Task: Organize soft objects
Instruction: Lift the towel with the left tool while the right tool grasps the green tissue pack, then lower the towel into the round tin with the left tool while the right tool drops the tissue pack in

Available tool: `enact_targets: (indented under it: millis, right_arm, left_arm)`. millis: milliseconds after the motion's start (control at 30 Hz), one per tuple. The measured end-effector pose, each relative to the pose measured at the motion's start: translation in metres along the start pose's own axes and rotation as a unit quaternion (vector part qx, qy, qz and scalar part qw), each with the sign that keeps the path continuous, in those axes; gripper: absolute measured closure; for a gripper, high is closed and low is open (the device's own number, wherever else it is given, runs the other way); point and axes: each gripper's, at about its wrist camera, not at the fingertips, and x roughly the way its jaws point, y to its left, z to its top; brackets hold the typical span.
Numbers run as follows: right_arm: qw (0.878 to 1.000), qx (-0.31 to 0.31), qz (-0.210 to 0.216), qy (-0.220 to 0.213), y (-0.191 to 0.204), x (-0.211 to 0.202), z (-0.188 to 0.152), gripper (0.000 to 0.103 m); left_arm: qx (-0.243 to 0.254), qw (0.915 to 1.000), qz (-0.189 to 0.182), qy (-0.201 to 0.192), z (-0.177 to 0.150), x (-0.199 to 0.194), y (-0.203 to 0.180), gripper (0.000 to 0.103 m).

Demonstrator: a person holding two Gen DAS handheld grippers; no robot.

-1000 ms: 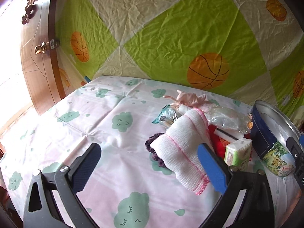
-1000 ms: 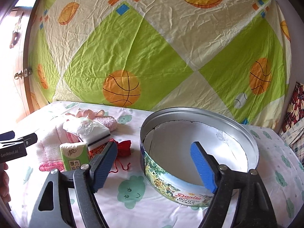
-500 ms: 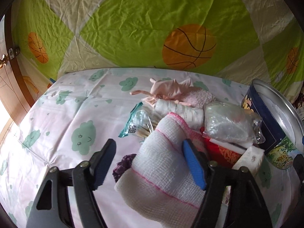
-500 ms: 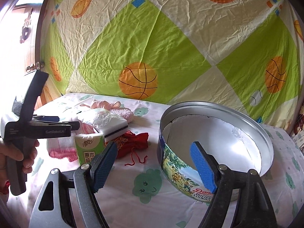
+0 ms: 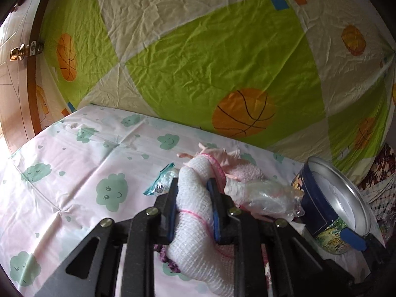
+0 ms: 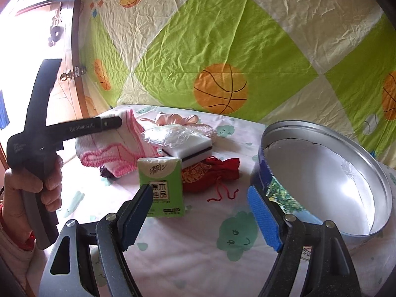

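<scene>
— Nearest on the table: what do the jaws hold?
— Left gripper (image 5: 193, 210) has just closed on the white towel (image 5: 195, 225); right gripper (image 6: 200, 216) gapes empty.
— Beyond?
— Tissue pack (image 6: 162, 185), red pouch (image 6: 210, 173); cookie tin (image 6: 321, 185) sits bare inside.

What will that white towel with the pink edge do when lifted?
Probably sag: the towel bulges and folds between the left tool's pads, which have just been closing on it. It looks light. Its open weave should resist slipping.

white pink-edged cloth (image 5: 195, 212) | bunched, pinched between tongs | on bedsheet beside pile
</scene>
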Motion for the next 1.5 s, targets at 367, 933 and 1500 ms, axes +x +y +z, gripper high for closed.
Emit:
enact_targets:
  millis: [367, 933, 1500]
  right_arm:
    - [0.995, 0.011, 0.019, 0.1, 0.031, 0.065, 0.009, 0.022]
    - [0.997, 0.011, 0.075, 0.023, 0.035, 0.017, 0.021, 0.051]
    - [0.998, 0.025, -0.054, -0.035, -0.034, -0.014, 0.027, 0.051]
  left_arm:
    - [-0.043, 0.9921, 0.052, -0.106, 0.015, -0.035, 0.027, 0.083]
    - [-0.048, 0.9876, 0.085, -0.123, 0.011, -0.039, 0.033, 0.083]
    - [-0.032, 0.9902, 0.068, -0.118, -0.006, -0.047, -0.015, 0.083]
